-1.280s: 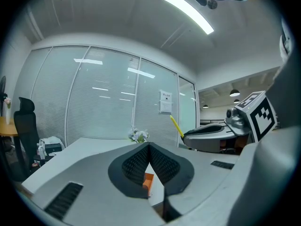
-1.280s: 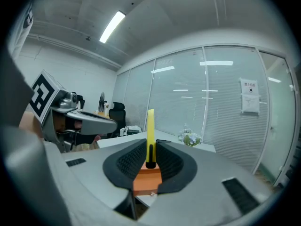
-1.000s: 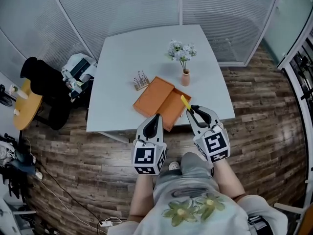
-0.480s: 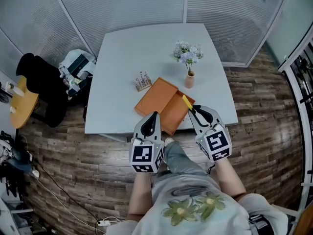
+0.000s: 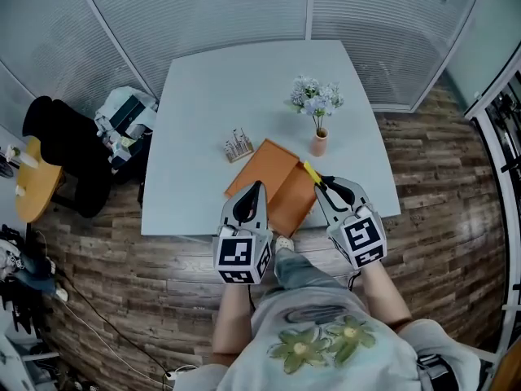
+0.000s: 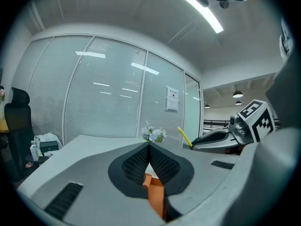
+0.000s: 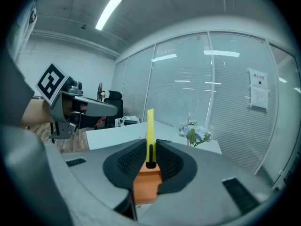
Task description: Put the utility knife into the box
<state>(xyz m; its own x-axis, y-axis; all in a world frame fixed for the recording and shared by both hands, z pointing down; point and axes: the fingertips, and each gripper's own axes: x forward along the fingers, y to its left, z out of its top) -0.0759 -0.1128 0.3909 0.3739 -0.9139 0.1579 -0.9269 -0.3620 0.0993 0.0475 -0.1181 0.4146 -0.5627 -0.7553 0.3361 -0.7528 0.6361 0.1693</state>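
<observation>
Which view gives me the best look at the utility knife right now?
The right gripper view: the utility knife stands upright, large and centred, clamped in the right gripper. The head view shows only a small yellow end beyond the jaws; the left gripper view shows just a thin yellow sliver.

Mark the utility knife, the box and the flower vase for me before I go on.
utility knife [image 7: 150, 131]: right gripper view, on the middle of its yellow body.
box [image 5: 262, 168]: head view, on the bare orange surface of its left half.
flower vase [image 5: 320, 143]: head view, on the vase's body, below the flowers.
</observation>
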